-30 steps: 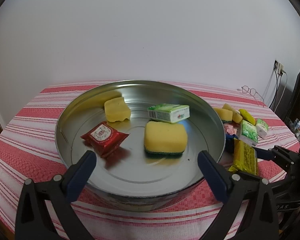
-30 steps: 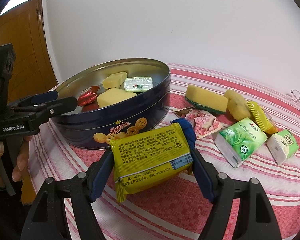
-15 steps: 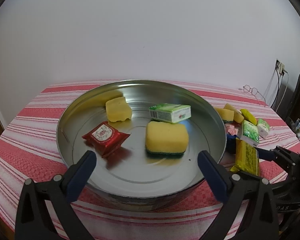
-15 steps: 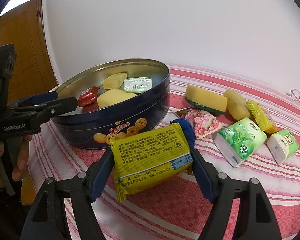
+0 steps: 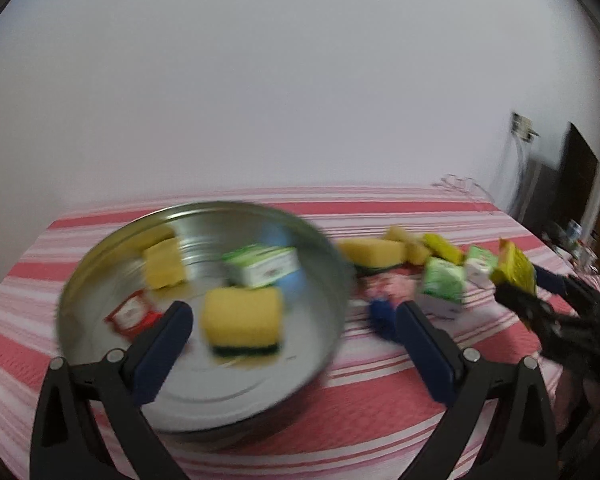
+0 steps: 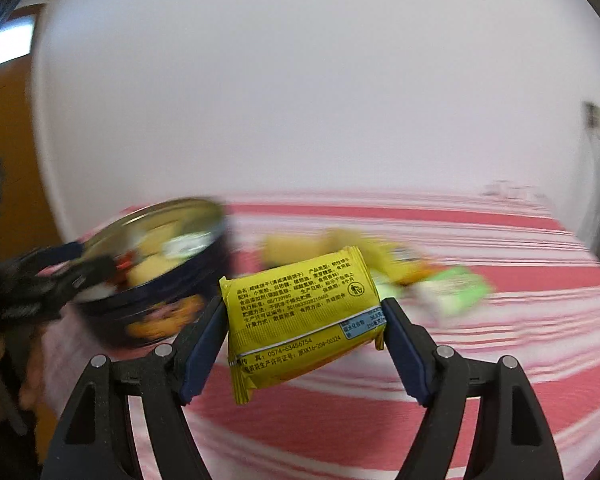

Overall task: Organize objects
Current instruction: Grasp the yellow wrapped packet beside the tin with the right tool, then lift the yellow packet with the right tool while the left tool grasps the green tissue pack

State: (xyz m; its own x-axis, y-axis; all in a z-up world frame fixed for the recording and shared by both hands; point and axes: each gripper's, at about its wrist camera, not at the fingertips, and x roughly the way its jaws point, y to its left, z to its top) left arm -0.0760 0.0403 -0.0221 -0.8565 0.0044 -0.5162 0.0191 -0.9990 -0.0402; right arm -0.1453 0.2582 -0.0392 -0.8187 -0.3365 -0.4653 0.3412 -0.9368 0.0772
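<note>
- Objects for sorting lie on a table under a red-and-white striped cloth (image 5: 380, 384), the biggest thing in my view; it runs back to a plain white wall (image 5: 284, 92).
- At the room's right edge I see a wall socket (image 5: 521, 123) with cables hanging from it and a dark panel (image 5: 578, 168) beside it; in my right camera an orange-brown wooden door (image 6: 8, 152) fills the left side.
- My round metal biscuit tin with dark blue sides (image 5: 324, 280) sits on the left part of the cloth, open-topped. Inside it lie a yellow sponge with a dark green scouring base (image 5: 242, 322), a smaller yellow sponge block (image 5: 165, 263), a green-and-white tissue packet (image 5: 266, 266) and a red foil sachet (image 5: 131, 313).
- Just right of the tin, on the cloth, is a blurred cluster: another yellow sponge (image 5: 370, 250), a pink printed sachet (image 5: 388, 286) and two green tissue packs (image 5: 444, 286), close together.
- My left gripper (image 5: 292, 320) hangs over the tin's near side with its blue pads wide apart and nothing between them.
- My right gripper (image 6: 304, 316) is clamped on a yellow foil biscuit packet with black print (image 6: 300, 312), both pads pressing its side edges; the packet is off the cloth, tilted, right of the tin.
- A pair of wire spectacles (image 5: 458, 182) lies far back near the wall.
</note>
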